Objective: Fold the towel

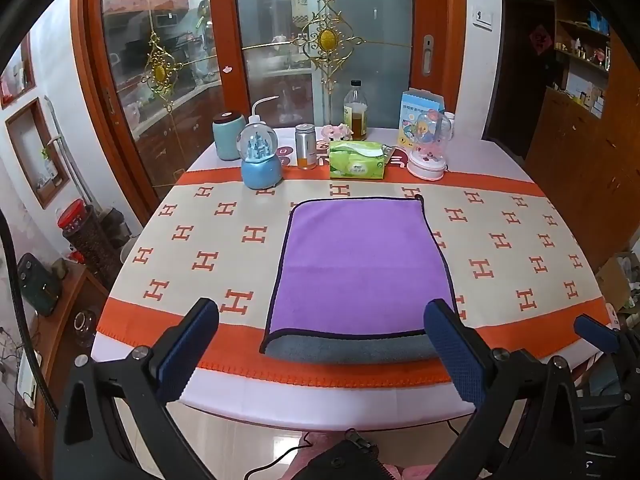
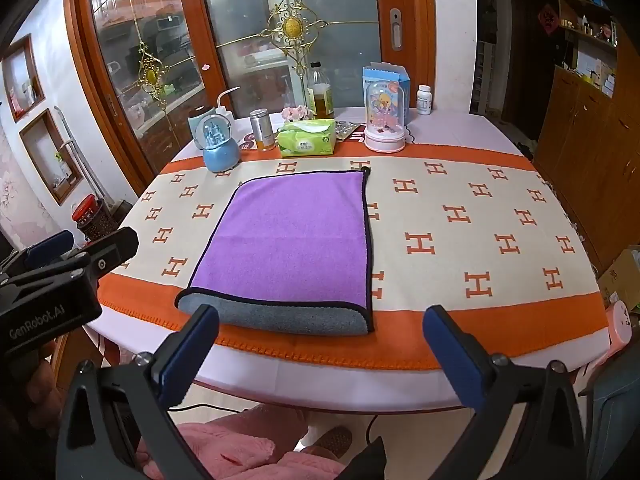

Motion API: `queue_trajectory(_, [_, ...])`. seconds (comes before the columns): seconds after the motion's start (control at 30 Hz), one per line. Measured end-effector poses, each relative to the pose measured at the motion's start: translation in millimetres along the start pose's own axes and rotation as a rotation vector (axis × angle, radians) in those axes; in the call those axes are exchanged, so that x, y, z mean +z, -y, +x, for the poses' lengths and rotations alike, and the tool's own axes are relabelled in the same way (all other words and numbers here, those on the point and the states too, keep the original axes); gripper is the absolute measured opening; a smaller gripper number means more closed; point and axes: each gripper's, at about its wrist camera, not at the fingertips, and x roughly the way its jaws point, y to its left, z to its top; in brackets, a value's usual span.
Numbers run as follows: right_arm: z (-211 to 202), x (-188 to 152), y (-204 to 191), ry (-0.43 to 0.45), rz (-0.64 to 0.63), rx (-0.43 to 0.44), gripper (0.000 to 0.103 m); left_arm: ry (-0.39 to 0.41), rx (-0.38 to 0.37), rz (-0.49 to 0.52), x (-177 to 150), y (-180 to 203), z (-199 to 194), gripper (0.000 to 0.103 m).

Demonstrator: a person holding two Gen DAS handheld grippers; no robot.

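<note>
On the counter (image 1: 224, 392), w/ its orange-and-cream H-print cloth (image 1: 188, 236), we see the purple towel (image 1: 356, 264) lying flat, already folded once: its folded near edge shows a grey underside (image 1: 352, 350), and a dark trim runs round the border. We take the towel as our landmark.

Just short of its near edge we hold the left claw (image 1: 322, 342), fingers spread wide apart, nothing between them; the right-hand finger (image 1: 456, 354) overlaps the towel's near right corner in the left wrist view, tho we cannot tell if it touches. The right claw (image 2: 320, 344) hovers at the towel's near right side, also spread wide & empty, its left finger (image 2: 188, 354) in front of the grey fold. From the right wrist view the left claw's body sits off the towel's near left corner, over the counter's edge.

Beyond the towel's far edge, approx. in a row: a blue snow globe (image 1: 261, 160), a teal canister (image 1: 229, 135), a metal tin (image 1: 306, 146), a green tissue pack (image 1: 357, 159), a bottle of amber liquid (image 1: 355, 111), a blue carton (image 1: 420, 120) and a pink-based dome ornament (image 1: 429, 146). Behind those stand orange-framed glass doors (image 1: 280, 40).
</note>
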Motion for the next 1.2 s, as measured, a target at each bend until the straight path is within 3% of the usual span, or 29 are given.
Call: queue_trajectory(1.2, [1.4, -1.1, -3.1, -0.007, -0.013, -0.011, 0.102, -0.009, -0.006, -0.006, -7.1, -6.7, 3.3, 0.102])
